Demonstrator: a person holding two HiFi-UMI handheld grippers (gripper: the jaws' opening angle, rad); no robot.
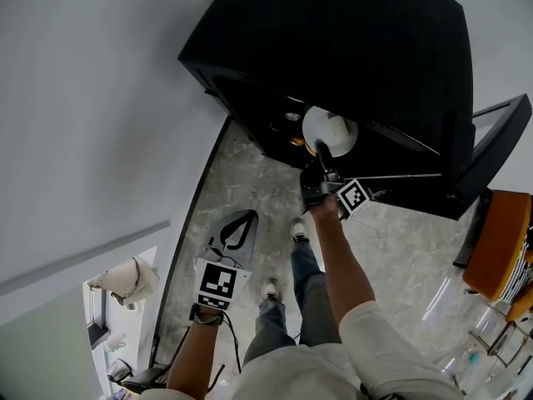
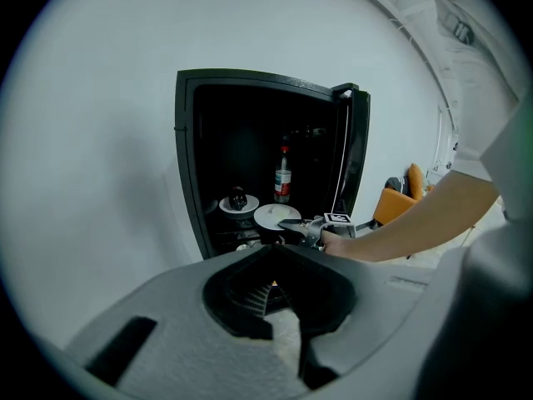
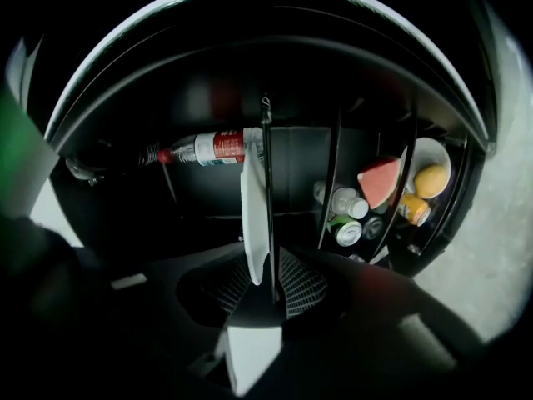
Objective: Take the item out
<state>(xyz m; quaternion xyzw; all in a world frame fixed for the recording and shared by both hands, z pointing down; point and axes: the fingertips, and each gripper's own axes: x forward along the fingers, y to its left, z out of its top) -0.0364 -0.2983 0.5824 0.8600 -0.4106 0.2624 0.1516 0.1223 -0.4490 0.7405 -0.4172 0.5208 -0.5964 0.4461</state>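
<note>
A white plate (image 1: 320, 123) with a pale lump on it is at the mouth of the open black fridge (image 1: 350, 48). My right gripper (image 1: 321, 148) is shut on the plate's near rim. In the right gripper view the plate (image 3: 253, 207) shows edge-on, standing between the ribbed pads of the right gripper (image 3: 260, 277). The left gripper view shows the plate (image 2: 275, 217) in front of the shelves, with the right gripper (image 2: 291, 223) at its rim. My left gripper (image 1: 241, 219) hangs low over the floor, away from the fridge, shut and holding nothing. It fills the lower half of its own view (image 2: 271, 261).
Deeper in the fridge are a red-labelled bottle (image 2: 283, 177) and a second plate (image 2: 239, 202) bearing a dark item. Other shelves hold cans (image 3: 350, 219), a watermelon slice (image 3: 379, 182) and an orange fruit (image 3: 433, 180). The fridge door (image 1: 491, 152) stands open right; an orange chair (image 1: 500, 240) is beyond.
</note>
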